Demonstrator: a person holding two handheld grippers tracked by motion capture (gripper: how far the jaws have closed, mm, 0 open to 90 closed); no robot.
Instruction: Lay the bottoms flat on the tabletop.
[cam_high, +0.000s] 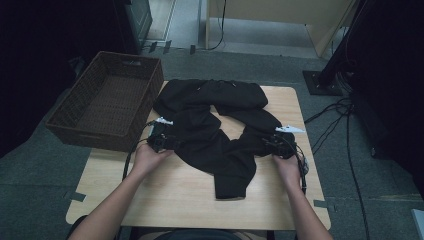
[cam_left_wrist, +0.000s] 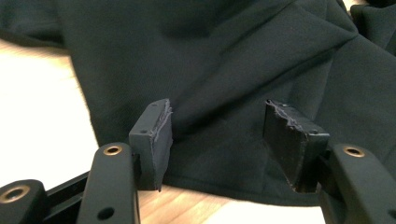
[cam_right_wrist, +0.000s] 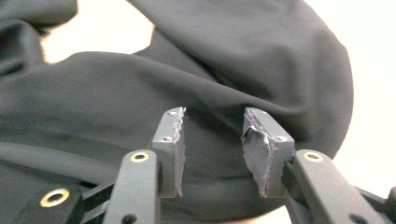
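- The black garment (cam_high: 215, 130) lies crumpled across the middle of my tabletop (cam_high: 175, 195), sleeves looping round a bare patch, so it needs spreading
- My left hand-held gripper (cam_high: 161, 141) sits at its left edge, jaws wide over the hem, gripping nothing
- My right hand-held gripper (cam_high: 280, 145) meets the right fold, jaws parted, empty
- The wicker basket (cam_high: 107, 100) stands just left, overhanging the tabletop; cables (cam_high: 345, 130) trail on the floor to the right, nothing blocking me

A plain black garment (cam_high: 220, 132) lies on the pale wood table (cam_high: 175, 195); the woven basket (cam_high: 107, 100) is dark brown.
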